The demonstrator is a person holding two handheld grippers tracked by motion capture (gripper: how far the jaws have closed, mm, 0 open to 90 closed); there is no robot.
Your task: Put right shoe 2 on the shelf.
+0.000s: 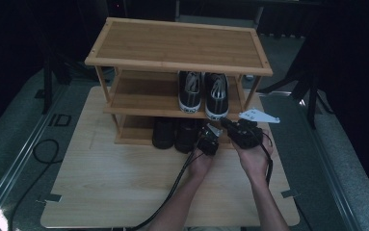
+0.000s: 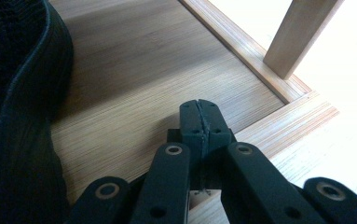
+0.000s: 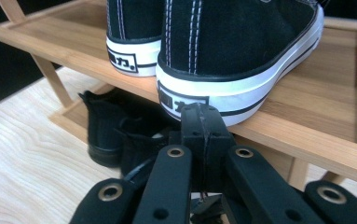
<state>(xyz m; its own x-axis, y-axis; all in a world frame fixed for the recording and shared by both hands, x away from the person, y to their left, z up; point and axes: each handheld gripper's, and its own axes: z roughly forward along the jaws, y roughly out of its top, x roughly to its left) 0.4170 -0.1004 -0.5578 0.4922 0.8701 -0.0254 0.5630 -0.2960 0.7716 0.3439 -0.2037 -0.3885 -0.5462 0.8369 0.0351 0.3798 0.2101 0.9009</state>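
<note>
Three-tier bamboo shoe rack point(image 1: 177, 45), landmark, standing at the far half of the pale wooden table point(image 1: 105, 187).
- Top tier: bare across its whole width; open from above.
- Middle tier: left half bare; right half taken by a pair of black canvas sneakers with white soles point(image 1: 204, 94), heels at the front edge, no passage between them.
- Bottom tier: left end bare; centre blocked by a pair of black ankle boots point(image 1: 175, 134); right end bare boards beside the boot, bounded by the raised rim and the slanted corner post point(image 2: 297, 35).
- Table in front of the rack: bare left and centre, free approach.
</note>
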